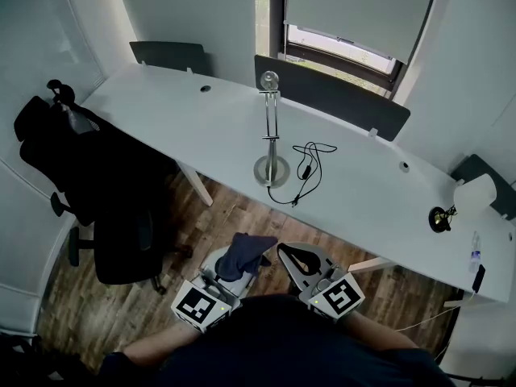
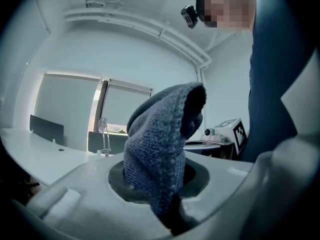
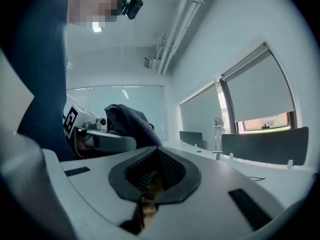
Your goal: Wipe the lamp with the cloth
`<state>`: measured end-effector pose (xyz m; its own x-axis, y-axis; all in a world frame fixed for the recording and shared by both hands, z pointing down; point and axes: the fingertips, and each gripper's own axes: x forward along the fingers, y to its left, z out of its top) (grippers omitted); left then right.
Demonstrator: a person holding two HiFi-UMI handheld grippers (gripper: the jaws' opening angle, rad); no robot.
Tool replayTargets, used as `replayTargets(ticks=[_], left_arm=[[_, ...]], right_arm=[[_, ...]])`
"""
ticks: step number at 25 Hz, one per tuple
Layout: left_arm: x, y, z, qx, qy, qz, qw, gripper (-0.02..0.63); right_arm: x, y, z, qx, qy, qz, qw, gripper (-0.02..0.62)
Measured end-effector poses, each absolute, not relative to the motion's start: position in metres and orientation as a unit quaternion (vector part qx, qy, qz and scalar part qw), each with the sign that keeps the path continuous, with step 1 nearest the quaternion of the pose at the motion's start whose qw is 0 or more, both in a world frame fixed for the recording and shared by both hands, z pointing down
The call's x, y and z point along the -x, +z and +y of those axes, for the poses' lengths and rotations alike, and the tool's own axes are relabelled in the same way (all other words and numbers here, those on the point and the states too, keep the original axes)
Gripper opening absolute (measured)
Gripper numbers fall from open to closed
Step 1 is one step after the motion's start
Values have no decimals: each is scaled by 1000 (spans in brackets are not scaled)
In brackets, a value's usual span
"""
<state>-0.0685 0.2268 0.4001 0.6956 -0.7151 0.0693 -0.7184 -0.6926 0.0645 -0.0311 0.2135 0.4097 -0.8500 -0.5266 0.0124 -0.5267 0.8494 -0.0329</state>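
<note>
Left gripper (image 2: pixel 172 216) clamps the cloth (image 2: pixel 160 144). Right gripper (image 3: pixel 149 186) is closed and empty. The lamp (image 1: pixel 271 127) stands midway along the desk's (image 1: pixel 193 127) near edge. Advance the cloth to the lamp head, then wipe downward, steadying the base.

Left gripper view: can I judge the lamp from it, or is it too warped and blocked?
Left gripper view: strong fisheye bend, dark corners, the cloth fills the middle, the lamp is small against the bright window. Head view: the lamp is sharp, evenly lit, unobstructed.
</note>
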Motion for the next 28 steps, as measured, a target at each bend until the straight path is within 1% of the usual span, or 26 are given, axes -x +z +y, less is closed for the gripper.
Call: replayTargets(ticks=[6, 10, 19, 28], left_arm=[[79, 408, 224, -919, 17, -390, 49, 74], [84, 409, 203, -913, 14, -405, 50, 74], [78, 410, 97, -891, 23, -451, 52, 74], [65, 408, -15, -861, 26, -504, 64, 74]], right_arm=[[38, 414, 213, -283, 15, -959, -4, 11], [34, 418, 186, -287, 22, -958, -7, 11], [29, 417, 66, -245, 27, -969, -15, 11], [17, 421, -52, -200, 43, -979, -8, 12]])
